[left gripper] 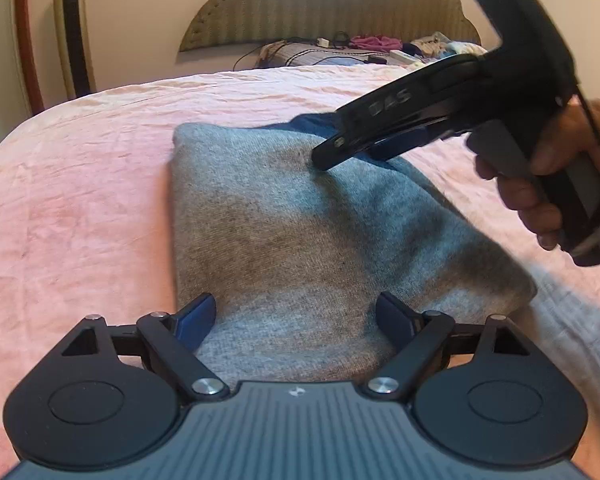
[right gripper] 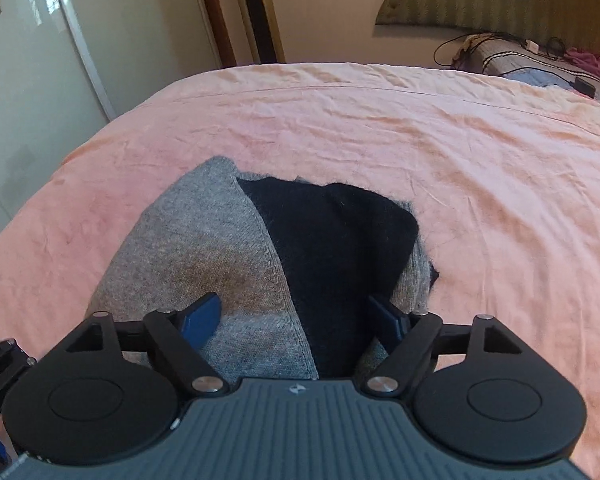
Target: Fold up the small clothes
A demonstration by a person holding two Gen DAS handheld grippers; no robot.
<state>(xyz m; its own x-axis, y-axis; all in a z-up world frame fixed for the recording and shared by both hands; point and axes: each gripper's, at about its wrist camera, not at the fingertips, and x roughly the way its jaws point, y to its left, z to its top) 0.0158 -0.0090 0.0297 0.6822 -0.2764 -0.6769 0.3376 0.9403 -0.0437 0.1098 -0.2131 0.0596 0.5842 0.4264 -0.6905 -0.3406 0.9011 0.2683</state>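
A folded grey knit garment [left gripper: 300, 220] lies on the pink bed sheet [left gripper: 80, 200]. A dark navy part [right gripper: 332, 232] shows at its far right end. My left gripper [left gripper: 296, 312] hovers over the garment's near edge, open, with nothing pinched between its blue pads. My right gripper [right gripper: 296, 316] stands open over the seam where grey [right gripper: 204, 240] meets navy, its fingers low over the cloth and not pinching it. In the left wrist view the right gripper [left gripper: 340, 152] comes in from the right, held by a hand [left gripper: 540, 184], its tips at the garment's far end.
The pink sheet [right gripper: 460, 160] spreads wide around the garment. At the head of the bed sit a padded headboard [left gripper: 324, 4], cables and a pile of clothes [left gripper: 376, 44]. A tall gold tower unit [left gripper: 74, 28] and a pale wardrobe [right gripper: 40, 60] stand to the left.
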